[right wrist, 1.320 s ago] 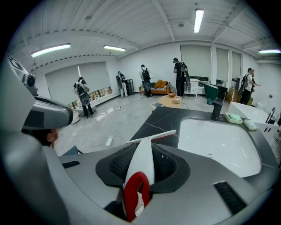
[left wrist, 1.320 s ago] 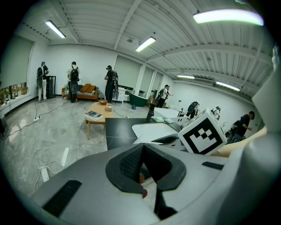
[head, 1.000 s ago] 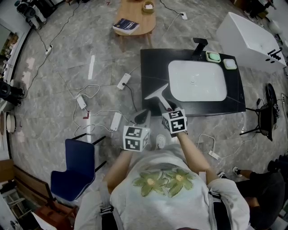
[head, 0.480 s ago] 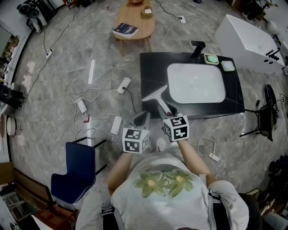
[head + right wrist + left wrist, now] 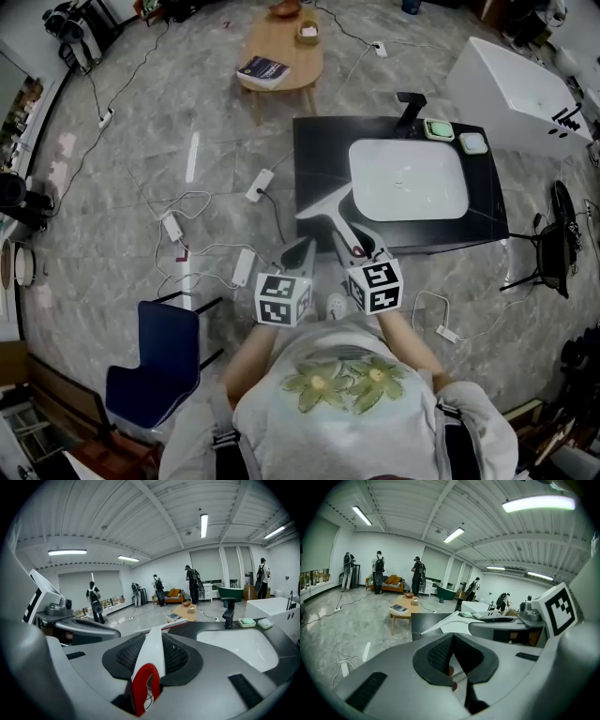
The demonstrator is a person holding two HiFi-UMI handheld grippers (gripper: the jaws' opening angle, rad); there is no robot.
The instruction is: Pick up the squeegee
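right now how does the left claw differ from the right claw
The right claw is shut on the squeegee, with its white handle between the pads; the left claw holds nothing. The right claw's jaws are filled by that handle, while the left claw's jaws stand apart with an empty gap. Both carry a marker cube and point toward the black sink counter.

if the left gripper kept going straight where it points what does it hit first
Most likely the blade of the squeegee held by the right gripper, or the black counter corner just behind it; depth is unclear.
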